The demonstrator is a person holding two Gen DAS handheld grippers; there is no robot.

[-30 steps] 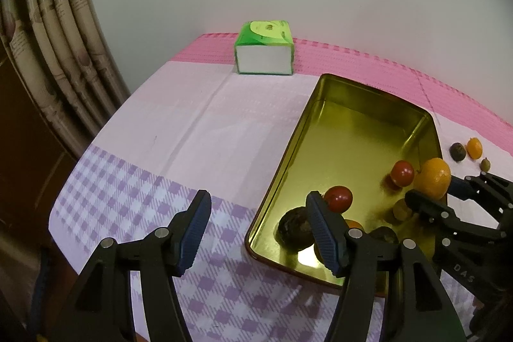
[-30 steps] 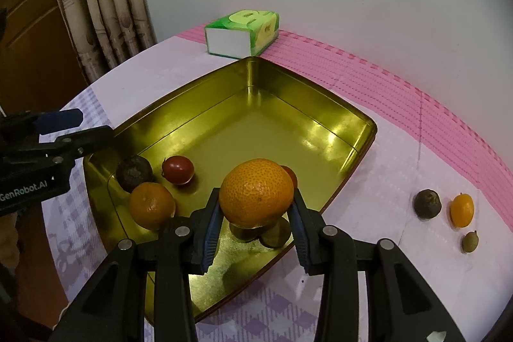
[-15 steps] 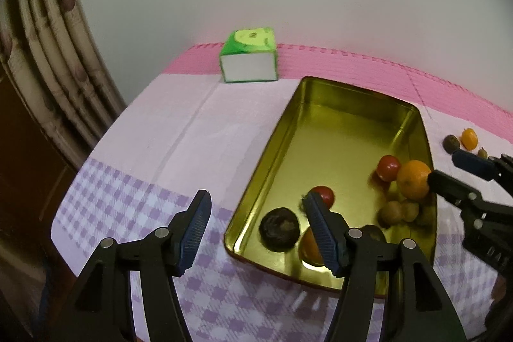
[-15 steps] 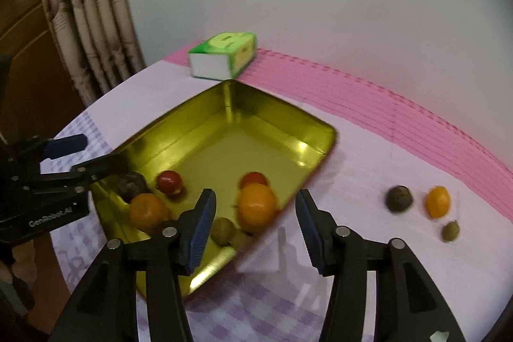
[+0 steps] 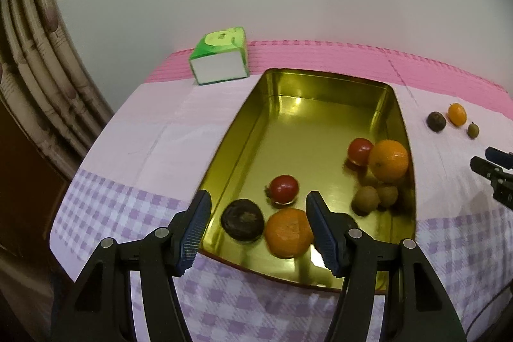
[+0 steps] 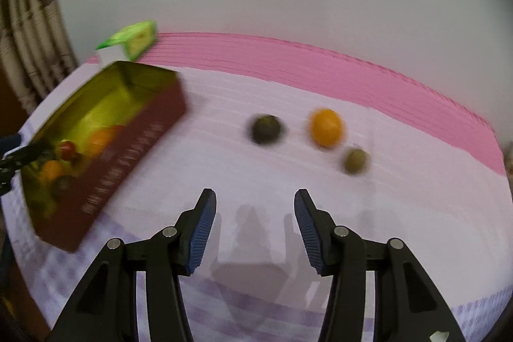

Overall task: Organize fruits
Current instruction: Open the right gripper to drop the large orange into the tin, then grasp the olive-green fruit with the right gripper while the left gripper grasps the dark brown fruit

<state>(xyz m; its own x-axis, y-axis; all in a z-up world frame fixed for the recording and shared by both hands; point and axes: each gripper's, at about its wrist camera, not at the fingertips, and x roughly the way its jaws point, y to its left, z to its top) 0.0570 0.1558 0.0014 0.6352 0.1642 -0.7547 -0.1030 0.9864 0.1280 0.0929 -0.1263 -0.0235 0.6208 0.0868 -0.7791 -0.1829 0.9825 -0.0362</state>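
Observation:
A gold tin tray (image 5: 288,85) (image 6: 105,85) sits on the tablecloth and holds several fruits: two oranges (image 5: 388,161) (image 5: 288,233), two red tomatoes (image 5: 283,188), a dark passion fruit (image 5: 242,223) and small kiwis (image 5: 365,198). Right of the tray, on the cloth, lie a dark fruit (image 6: 265,129) (image 5: 436,121), a small orange (image 6: 326,127) (image 5: 457,114) and a small green fruit (image 6: 355,160) (image 5: 473,129). My left gripper (image 5: 258,225) is open over the tray's near end. My right gripper (image 6: 255,228) is open and empty, in front of the three loose fruits.
A green tissue box (image 5: 221,60) (image 6: 134,37) stands at the back behind the tray. A curtain (image 5: 38,79) hangs at the left past the table edge. A wall is close behind the table's pink far border (image 6: 320,66).
My right gripper let go of the orange into the tray, opened, and swung right toward the three loose fruits. My left gripper pulled back a little from the tray.

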